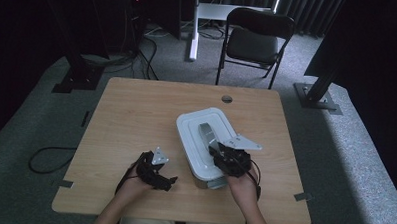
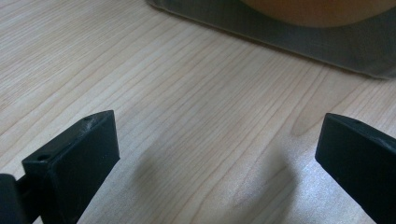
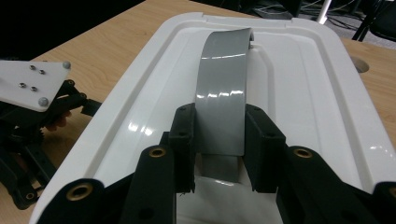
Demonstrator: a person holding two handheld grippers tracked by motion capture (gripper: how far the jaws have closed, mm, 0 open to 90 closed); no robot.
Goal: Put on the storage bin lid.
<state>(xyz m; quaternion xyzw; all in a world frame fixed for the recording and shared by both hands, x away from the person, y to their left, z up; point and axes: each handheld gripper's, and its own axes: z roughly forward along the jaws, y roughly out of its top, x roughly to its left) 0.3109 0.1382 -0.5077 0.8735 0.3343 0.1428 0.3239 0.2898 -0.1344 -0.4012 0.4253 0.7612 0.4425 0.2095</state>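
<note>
A white lidded box (image 1: 193, 134) stands on the wooden table (image 1: 136, 110), right of centre. Its grey strap handle (image 1: 206, 131) arches over the lid (image 3: 299, 93). My right gripper (image 1: 215, 148) reaches in from the box's near end and is shut on the handle (image 3: 223, 88), one black pad on each edge of the strap's near part (image 3: 219, 135). My left gripper (image 1: 170, 181) lies low on the table just left of the box's near corner, jaws wide open over bare wood (image 2: 219, 135). The box's grey side wall (image 2: 261, 28) crosses the top of the left gripper view.
A round cable hole (image 1: 227, 99) sits near the table's far edge. A black folding chair (image 1: 256, 41) stands beyond the table, with dark stand feet at both far corners. A cable (image 1: 45, 159) loops on the floor at left. Bare wood lies left of the box.
</note>
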